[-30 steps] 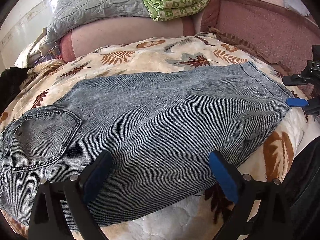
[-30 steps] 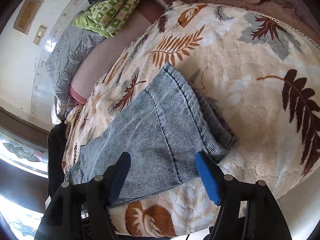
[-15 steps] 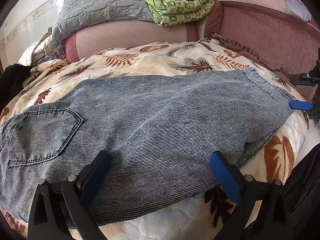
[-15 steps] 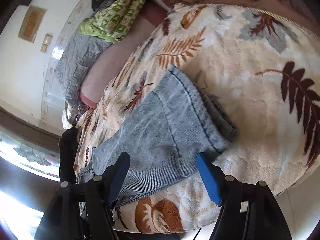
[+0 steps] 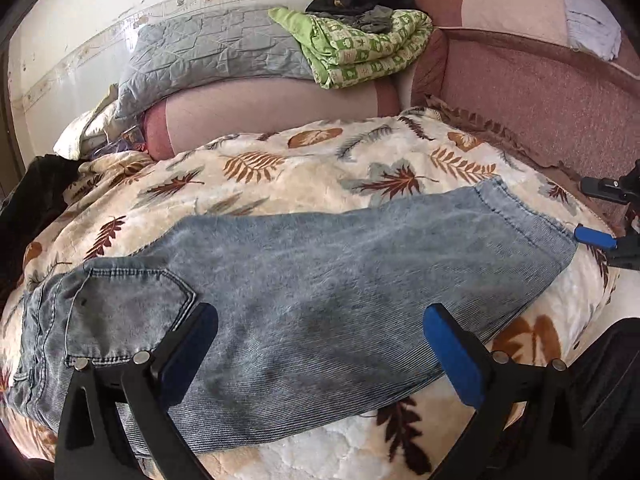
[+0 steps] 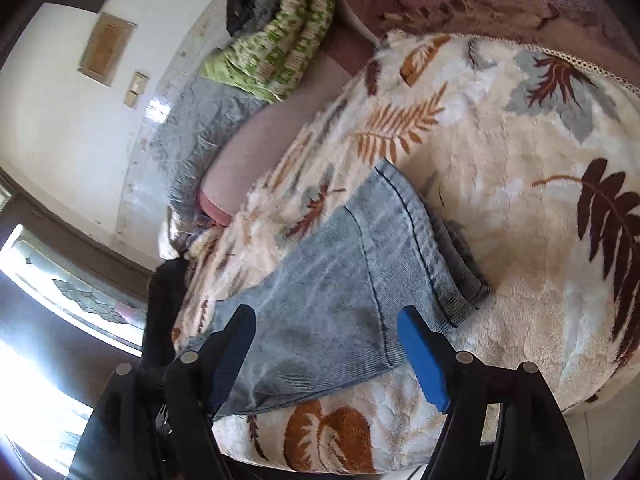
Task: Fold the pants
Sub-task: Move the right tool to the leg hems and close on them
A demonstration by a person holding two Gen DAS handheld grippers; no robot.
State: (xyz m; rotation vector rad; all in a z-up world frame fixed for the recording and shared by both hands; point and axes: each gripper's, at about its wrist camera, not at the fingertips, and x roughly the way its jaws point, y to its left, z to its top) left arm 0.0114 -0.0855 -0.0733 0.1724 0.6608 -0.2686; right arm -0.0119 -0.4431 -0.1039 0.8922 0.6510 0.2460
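Observation:
Light blue jeans lie flat, folded lengthwise, on a leaf-print blanket. The waist and back pocket are at the left, the leg hems at the right. My left gripper is open and empty, above the near edge of the jeans by the seat. My right gripper is open and empty, over the leg near the hems. Its blue fingertip also shows at the right edge of the left wrist view, just beyond the hem.
A pink bolster, a grey quilted pillow and a folded green blanket with dark clothes on top lie at the back. A pink sofa back runs along the right. The blanket's near edge drops off below the jeans.
Both grippers have pulled back and up a little from the jeans, still open. The jeans have not moved.

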